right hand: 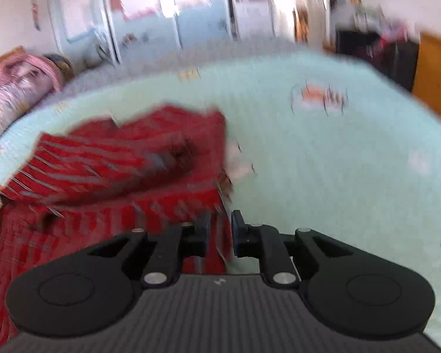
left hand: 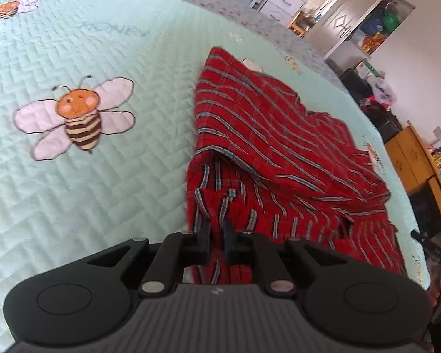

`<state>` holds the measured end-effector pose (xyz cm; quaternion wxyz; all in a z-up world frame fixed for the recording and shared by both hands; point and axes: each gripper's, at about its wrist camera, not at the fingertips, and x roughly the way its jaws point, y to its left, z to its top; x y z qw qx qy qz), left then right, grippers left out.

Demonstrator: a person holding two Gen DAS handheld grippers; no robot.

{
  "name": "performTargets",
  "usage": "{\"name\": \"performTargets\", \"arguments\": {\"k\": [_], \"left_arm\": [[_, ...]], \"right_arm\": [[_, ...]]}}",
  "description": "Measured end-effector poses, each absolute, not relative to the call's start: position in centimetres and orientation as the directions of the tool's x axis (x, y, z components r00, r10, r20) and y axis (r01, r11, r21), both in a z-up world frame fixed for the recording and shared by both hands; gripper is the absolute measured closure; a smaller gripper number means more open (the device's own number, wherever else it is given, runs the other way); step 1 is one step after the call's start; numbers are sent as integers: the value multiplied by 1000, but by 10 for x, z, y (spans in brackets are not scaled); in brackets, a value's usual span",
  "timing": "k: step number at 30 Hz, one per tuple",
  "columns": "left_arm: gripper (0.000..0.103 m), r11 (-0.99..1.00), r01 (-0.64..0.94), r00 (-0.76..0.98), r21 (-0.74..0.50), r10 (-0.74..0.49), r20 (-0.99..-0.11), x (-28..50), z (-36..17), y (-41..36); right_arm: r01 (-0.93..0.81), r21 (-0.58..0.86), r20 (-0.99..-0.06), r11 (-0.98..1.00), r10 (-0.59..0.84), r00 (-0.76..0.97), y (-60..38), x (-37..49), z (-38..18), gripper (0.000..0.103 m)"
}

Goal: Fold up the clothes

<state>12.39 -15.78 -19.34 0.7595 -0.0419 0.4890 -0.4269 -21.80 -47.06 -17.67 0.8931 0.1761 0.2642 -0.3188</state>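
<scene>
Red striped garment half folded on the bee quilt, both grippers at its near edge

Red cloth with thin blue-grey stripes, the garment (left hand: pixel 279 147) lies on the pale green quilt (left hand: pixel 103 44), one flap doubled over the layer beneath so that a pocket gapes at the fold. That doubled flap suggests a first fold is already laid and the near hem is being set down. The left gripper (left hand: pixel 216 235) sits at this hem, its jaws nearly together with cloth filling the narrow gap; I cannot tell whether the pads pinch it or merely flank it. The right gripper (right hand: pixel 220 229) is at the garment's right-hand corner, jaws parted: the cloth edge hangs against one finger and bare quilt shows beside the other, so it looks released, though this view is badly blurred.

Room for moving is generous. Open quilt spreads to the left of the garment around the embroidered bee (left hand: pixel 76 117), and to its right in the right wrist view. The bed's edge and a wooden cabinet (left hand: pixel 411 158) lie beyond the garment's far side, so folds are better drawn inward
</scene>
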Motion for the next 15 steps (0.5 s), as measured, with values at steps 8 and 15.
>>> {"name": "performTargets", "arguments": {"k": [8,15], "left_arm": [[84,628,575,150,-525,-711,-687,124,-190,-138],[84,677,568,156,-468,-646,-747,129,-205,-163]], "right_arm": [[511,264,-483,818,-346,804,-419,-191,-148,56],[420,493,-555,762,-96,826,-407,-132,-193,53]]}}
